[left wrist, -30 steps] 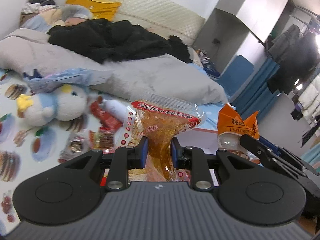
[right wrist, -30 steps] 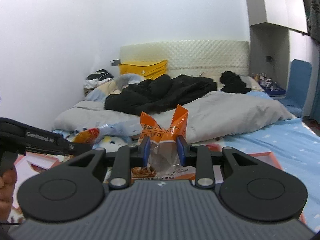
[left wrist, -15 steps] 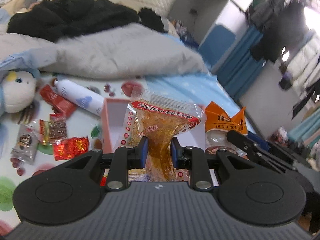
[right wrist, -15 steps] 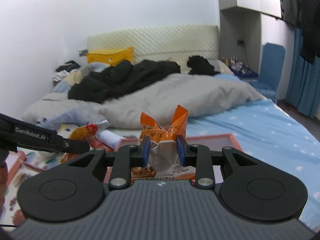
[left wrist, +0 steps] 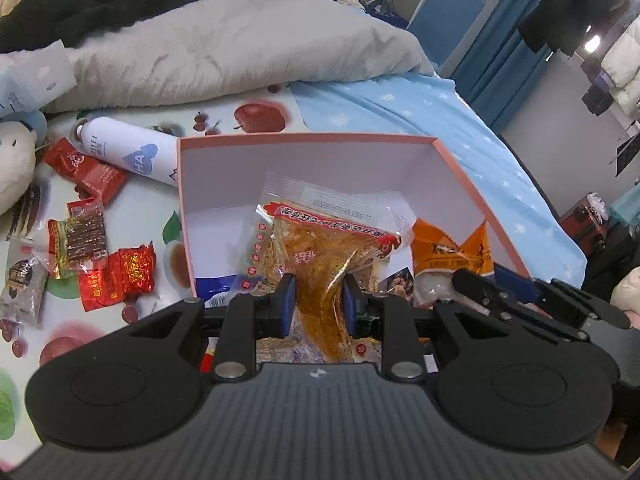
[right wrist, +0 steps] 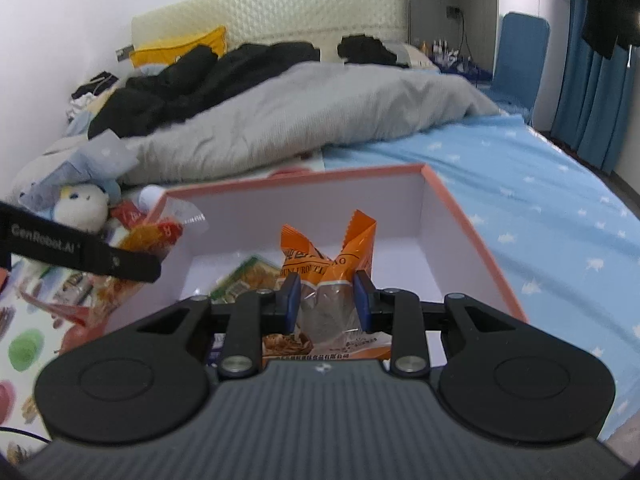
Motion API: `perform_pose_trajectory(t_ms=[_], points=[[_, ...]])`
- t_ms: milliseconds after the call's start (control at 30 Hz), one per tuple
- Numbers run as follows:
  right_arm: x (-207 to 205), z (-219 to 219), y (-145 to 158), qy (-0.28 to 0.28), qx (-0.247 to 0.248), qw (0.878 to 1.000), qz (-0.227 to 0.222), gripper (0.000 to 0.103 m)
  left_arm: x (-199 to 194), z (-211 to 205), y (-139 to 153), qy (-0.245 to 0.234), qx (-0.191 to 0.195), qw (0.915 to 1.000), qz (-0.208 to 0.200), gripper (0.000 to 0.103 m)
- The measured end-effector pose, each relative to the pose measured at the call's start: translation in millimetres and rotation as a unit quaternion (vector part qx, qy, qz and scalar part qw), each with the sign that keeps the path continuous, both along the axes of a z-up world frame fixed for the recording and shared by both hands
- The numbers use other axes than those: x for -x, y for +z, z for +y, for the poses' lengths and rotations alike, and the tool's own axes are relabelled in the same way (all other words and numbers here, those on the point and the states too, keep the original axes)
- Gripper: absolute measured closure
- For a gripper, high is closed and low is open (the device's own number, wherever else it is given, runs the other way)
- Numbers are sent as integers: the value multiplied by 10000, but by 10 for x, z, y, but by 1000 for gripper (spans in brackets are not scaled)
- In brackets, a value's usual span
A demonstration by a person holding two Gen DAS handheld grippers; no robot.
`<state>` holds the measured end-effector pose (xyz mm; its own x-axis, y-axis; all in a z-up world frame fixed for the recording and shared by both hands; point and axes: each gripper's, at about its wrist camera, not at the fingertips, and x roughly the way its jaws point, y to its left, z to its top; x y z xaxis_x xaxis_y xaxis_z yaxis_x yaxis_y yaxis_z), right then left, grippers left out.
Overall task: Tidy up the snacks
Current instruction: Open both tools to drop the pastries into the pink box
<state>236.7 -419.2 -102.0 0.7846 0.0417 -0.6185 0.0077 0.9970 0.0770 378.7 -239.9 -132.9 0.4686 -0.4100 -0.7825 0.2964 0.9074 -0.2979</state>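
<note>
My left gripper [left wrist: 318, 304] is shut on a clear packet of golden-brown snack with a red band [left wrist: 320, 256], held over the open pink box [left wrist: 304, 140]. My right gripper [right wrist: 326, 300] is shut on an orange and clear snack packet [right wrist: 332, 256], also above the pink box [right wrist: 472, 224]. That orange packet [left wrist: 448, 254] and the right gripper's black arm show at the right of the left wrist view. The left gripper's arm crosses the left of the right wrist view, its packet [right wrist: 152, 236] beside it. A green packet [right wrist: 244, 276] lies inside the box.
Left of the box on the fruit-print sheet lie a white bottle [left wrist: 128, 154], red packets [left wrist: 116, 274], a brown snack packet [left wrist: 82, 238] and a plush toy [left wrist: 14, 168]. A grey duvet [left wrist: 224, 48] and black clothes lie behind. Blue bedsheet [right wrist: 560, 216] spreads to the right.
Both grippers have dropped and tilted downward with their packets still held. The pink box, earlier mostly hidden low in view, now fills the space under both packets.
</note>
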Motion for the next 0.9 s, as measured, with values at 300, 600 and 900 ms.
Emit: perform_pose_trajectory(t_ms=[300, 600, 900], points=[[30, 3, -40, 43, -66, 9999, 75, 39, 77, 125, 102, 132, 59, 9999, -91, 41], [154, -18, 226, -33, -267, 9992, -287, 38, 277, 258, 432, 133, 171, 9987, -457, 41], [251, 107, 639, 128, -247, 9971, -714, 37, 465, 410, 825, 165, 330, 9957, -853, 41]])
